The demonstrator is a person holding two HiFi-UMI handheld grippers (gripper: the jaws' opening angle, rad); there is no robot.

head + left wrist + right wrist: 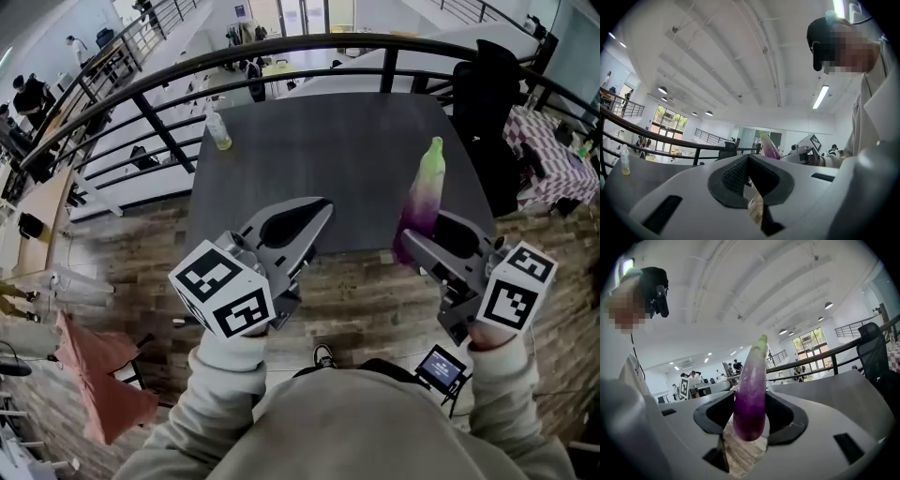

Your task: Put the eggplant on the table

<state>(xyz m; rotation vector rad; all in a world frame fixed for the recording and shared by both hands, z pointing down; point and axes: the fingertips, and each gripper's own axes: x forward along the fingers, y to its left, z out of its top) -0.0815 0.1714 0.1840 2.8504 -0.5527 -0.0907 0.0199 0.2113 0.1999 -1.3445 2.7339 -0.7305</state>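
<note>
The place is a big bright hall with a wooden floor (366,291) and a black railing (281,61) that runs behind the far side of the bench. The bench (328,159) is dark grey and its top is almost bare. At the right side of the bench stands a black chair (483,98), and on the floor, to the left of the bench and nearer to the person, lies a pink cloth (94,370). In front of the near edge of the bench the person holds both grippers. The left gripper (748,161) is toward the middle of that edge, its jaws are together and nothing is between them. The right gripper (750,416) is toward the near right corner of the bench and its jaws are clamped on the eggplant (751,390). The eggplant stands upright in the grip, purple end down and pale green tip up, and it is in the air at the near right edge of the bench, not lying on it. A small bottle (217,131) stands on the far left corner of the bench.
</note>
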